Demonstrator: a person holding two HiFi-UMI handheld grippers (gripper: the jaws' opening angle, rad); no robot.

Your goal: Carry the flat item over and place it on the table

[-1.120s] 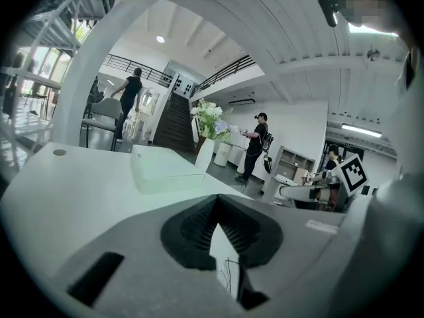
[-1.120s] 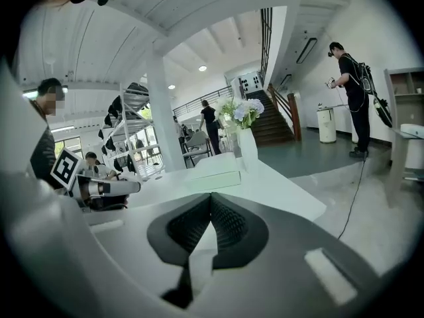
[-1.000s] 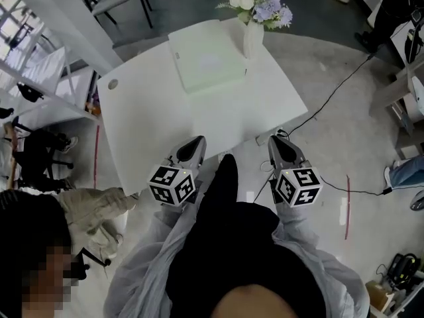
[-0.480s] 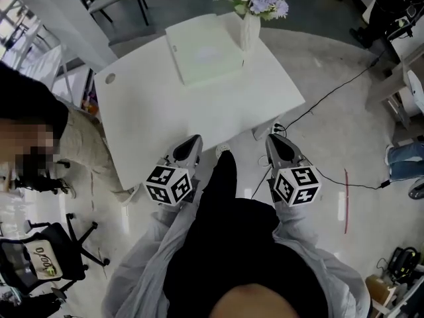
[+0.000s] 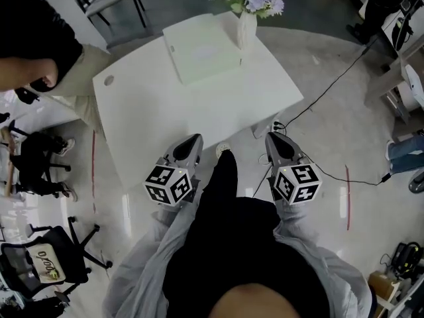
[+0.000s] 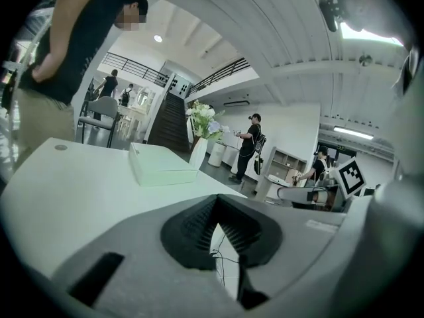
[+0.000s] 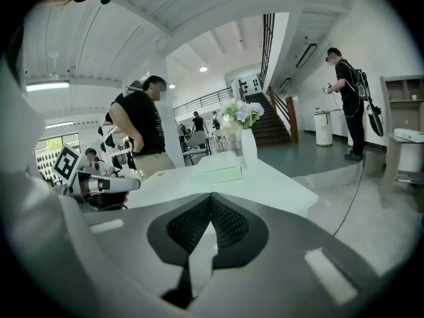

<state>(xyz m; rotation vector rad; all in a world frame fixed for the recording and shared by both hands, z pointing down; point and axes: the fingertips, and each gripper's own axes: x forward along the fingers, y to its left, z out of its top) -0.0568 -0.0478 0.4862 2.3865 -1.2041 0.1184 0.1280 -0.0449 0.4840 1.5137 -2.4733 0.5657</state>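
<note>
Pale-green flat box lies on the white table toward 12 o'clock, with a flower vase just beside it at 2 o'clock. Left gripper and right gripper hover at the table's 6 o'clock edge, jaws together, empty.

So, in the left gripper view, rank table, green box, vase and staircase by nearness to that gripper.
1. Table, just ahead.
2. Green box, on it, left of centre.
3. Vase, beyond box's right corner.
4. Staircase, far background.
</note>
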